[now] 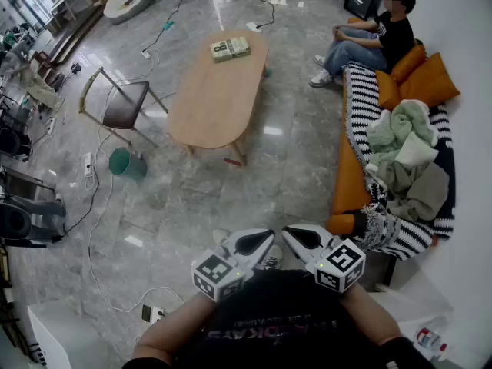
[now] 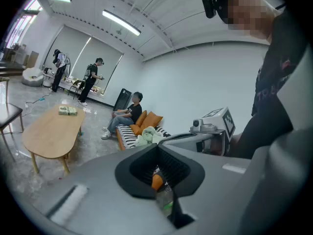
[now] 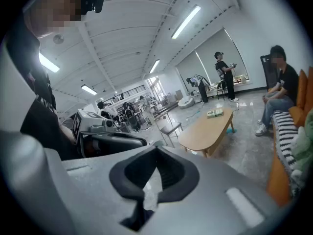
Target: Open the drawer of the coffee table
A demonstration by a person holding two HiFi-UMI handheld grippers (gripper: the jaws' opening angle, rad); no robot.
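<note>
The oval wooden coffee table [image 1: 219, 91] stands across the room on the grey floor, with a book [image 1: 230, 48] at its far end. No drawer shows on it in any view. It also appears far off in the left gripper view as the coffee table [image 2: 51, 131] and in the right gripper view as the coffee table [image 3: 208, 129]. My left gripper [image 1: 264, 238] and right gripper [image 1: 292, 233] are held close to my body, side by side, well short of the table. Both are shut with nothing between the jaws, as the left gripper [image 2: 157, 150] and right gripper [image 3: 156, 152] show.
A chair [image 1: 123, 106] and a green bin [image 1: 127, 164] stand left of the table. An orange sofa [image 1: 350, 183] with striped throws and clothes runs along the right, with a person [image 1: 369, 41] seated at its far end. Cables and a power strip [image 1: 154, 312] lie on the floor.
</note>
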